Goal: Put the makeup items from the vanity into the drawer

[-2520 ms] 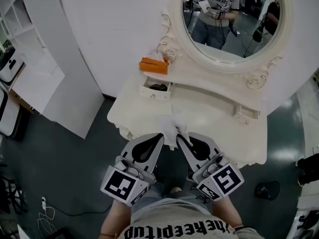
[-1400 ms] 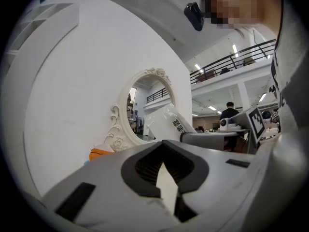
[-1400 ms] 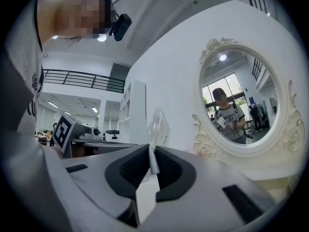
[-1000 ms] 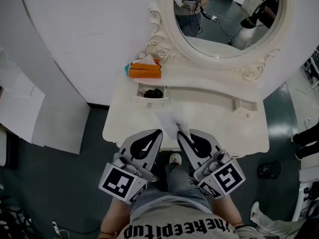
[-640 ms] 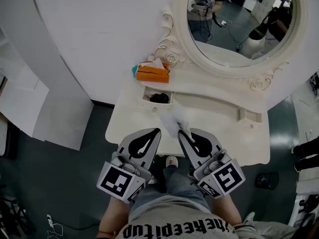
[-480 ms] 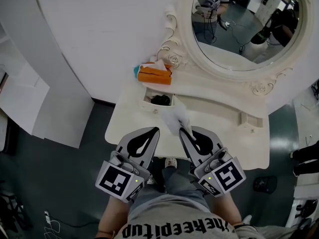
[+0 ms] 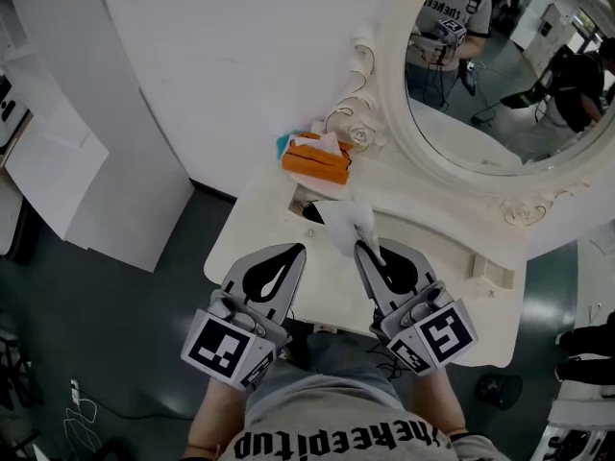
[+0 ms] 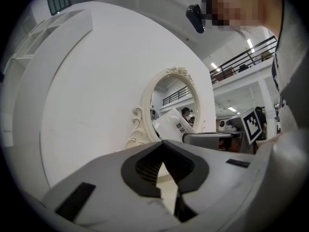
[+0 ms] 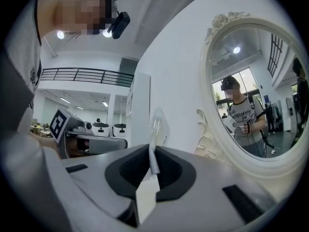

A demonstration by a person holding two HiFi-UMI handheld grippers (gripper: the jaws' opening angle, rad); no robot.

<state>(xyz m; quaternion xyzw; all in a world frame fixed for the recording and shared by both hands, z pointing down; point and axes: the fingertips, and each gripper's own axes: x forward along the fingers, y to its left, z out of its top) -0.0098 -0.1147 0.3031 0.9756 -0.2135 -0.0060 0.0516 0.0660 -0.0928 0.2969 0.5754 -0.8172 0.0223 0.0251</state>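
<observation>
The right gripper had its fingers clamped on a white sachet (thin, crinkly) near the counter's back-left corner; the left gripper had fingers together, empty.

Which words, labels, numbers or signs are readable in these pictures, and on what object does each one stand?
"thekeepitup": on the shirt, upside down in the head view; the fourth letter is uncertain.
Packet: dark print, too small to read.
Cubes: only square markers, no words.
Orange box: no print that can be read.
</observation>
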